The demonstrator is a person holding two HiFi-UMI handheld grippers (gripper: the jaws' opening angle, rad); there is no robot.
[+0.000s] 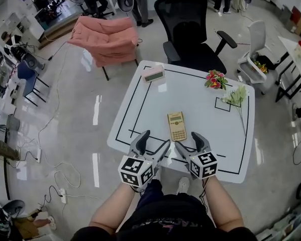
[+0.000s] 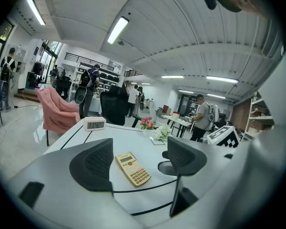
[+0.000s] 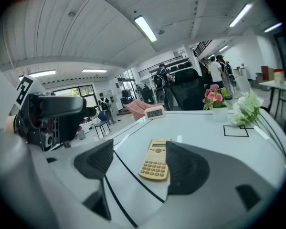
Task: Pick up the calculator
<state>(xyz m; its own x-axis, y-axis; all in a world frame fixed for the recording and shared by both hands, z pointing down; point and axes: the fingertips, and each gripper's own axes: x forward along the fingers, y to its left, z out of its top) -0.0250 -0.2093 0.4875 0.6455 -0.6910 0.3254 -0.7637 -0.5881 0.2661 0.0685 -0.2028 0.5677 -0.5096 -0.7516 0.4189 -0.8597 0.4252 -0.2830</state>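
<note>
Where the white table (image 1: 200, 104) ends nearest the person (image 1: 165, 222), the left gripper (image 1: 156, 138) and right gripper (image 1: 187, 139) hang side by side, both with jaws apart and empty; the tan calculator (image 1: 176, 126) lies flat just beyond their tips.

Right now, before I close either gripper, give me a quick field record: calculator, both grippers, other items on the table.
calculator: flat, keys up, on the white table, untouched
left gripper: jaws apart, nothing gripped, at the near edge, short of the calculator
right gripper: jaws apart, nothing gripped, also short of it
other items: digital clock at the far left corner; pink flowers and white flowers at the far right
status: calculator not yet picked up
</note>
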